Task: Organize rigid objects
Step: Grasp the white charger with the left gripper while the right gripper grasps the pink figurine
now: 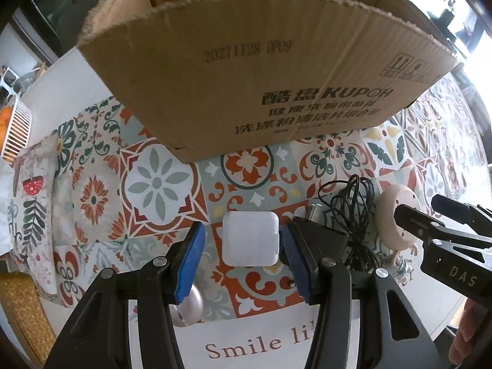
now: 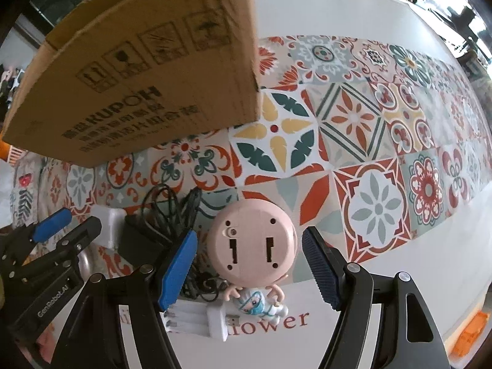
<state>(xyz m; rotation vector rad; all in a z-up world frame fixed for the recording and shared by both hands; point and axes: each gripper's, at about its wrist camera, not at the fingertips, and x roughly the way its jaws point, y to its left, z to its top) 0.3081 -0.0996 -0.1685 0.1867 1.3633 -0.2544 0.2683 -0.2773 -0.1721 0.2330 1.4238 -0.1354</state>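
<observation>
A white square charger block (image 1: 250, 238) lies on the patterned tablecloth (image 1: 160, 184). My left gripper (image 1: 243, 229) points down over it, open, its blue pads either side of the block; the left pad stands clear, the right pad is close to the block's edge. A doll figurine with a round pink base (image 2: 252, 255) lies on the cloth between the pads of my right gripper (image 2: 249, 235), which is open with a gap on both sides. The figurine (image 1: 396, 206) and right gripper (image 1: 418, 207) also show at the left view's right edge.
A tall cardboard box (image 1: 246, 77) stands just behind both objects. A black adapter with coiled cable (image 2: 166, 215) lies between charger and figurine. A white USB battery holder (image 2: 200, 323) and a silver round object (image 1: 190, 304) lie near the front edge.
</observation>
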